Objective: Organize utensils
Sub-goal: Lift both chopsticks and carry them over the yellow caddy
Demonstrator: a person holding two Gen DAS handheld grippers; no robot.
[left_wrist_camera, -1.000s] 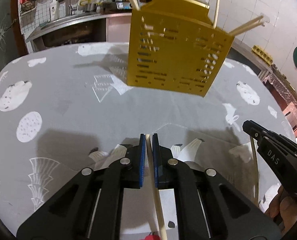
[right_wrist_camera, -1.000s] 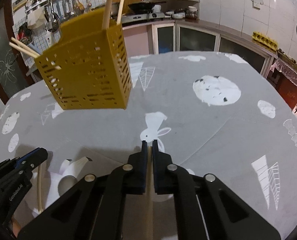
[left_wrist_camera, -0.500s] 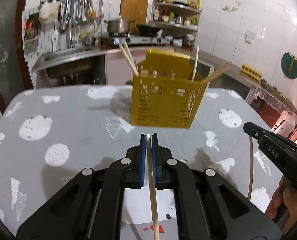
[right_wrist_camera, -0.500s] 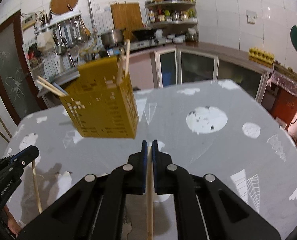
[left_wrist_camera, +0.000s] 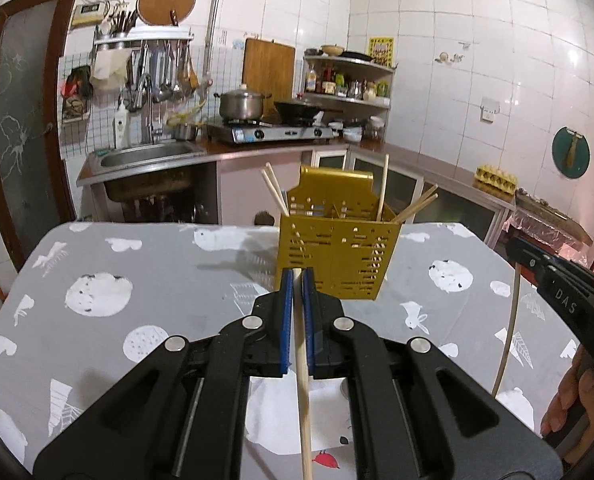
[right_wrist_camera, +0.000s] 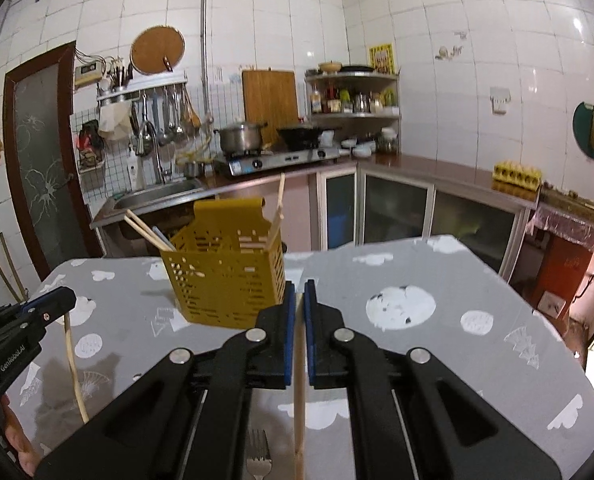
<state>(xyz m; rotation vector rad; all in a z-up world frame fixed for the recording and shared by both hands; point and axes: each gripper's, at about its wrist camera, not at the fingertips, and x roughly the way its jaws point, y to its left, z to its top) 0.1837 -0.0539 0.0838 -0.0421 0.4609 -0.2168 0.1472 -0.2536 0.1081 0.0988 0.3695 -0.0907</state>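
Left wrist view: left gripper (left_wrist_camera: 296,280) clenched on one wooden chopstick (left_wrist_camera: 303,380), blue pads (left_wrist_camera: 285,312) pressing it from both sides, stick running from between the fingertips down toward the camera and out of the bottom edge. Just beyond the fingertips, yellow utensil holder (left_wrist_camera: 335,258) standing upright on the grey patterned tablecloth (left_wrist_camera: 137,272), several chopsticks already leaning out of its top. At the right edge, right gripper (left_wrist_camera: 515,248) visible from the side, a second chopstick (left_wrist_camera: 507,328) hanging down from its tip.

Right wrist view: right gripper (right_wrist_camera: 299,294) also closed on this second chopstick (right_wrist_camera: 299,400), held lengthwise between the blue pads (right_wrist_camera: 309,320) and pointing down past the bottom of the frame. Yellow utensil holder (right_wrist_camera: 225,276) just ahead and a little left of the fingertips, not touching them, sticks poking up at its left and right corners. Left gripper (right_wrist_camera: 67,302) at the left edge with its chopstick (right_wrist_camera: 73,364) hanging below it. Near the bottom edge, a metal fork (right_wrist_camera: 259,462) lying on the tablecloth (right_wrist_camera: 437,300), only its tines seen. Behind the table, kitchen counter with sink (right_wrist_camera: 157,196) and gas stove (right_wrist_camera: 281,158)
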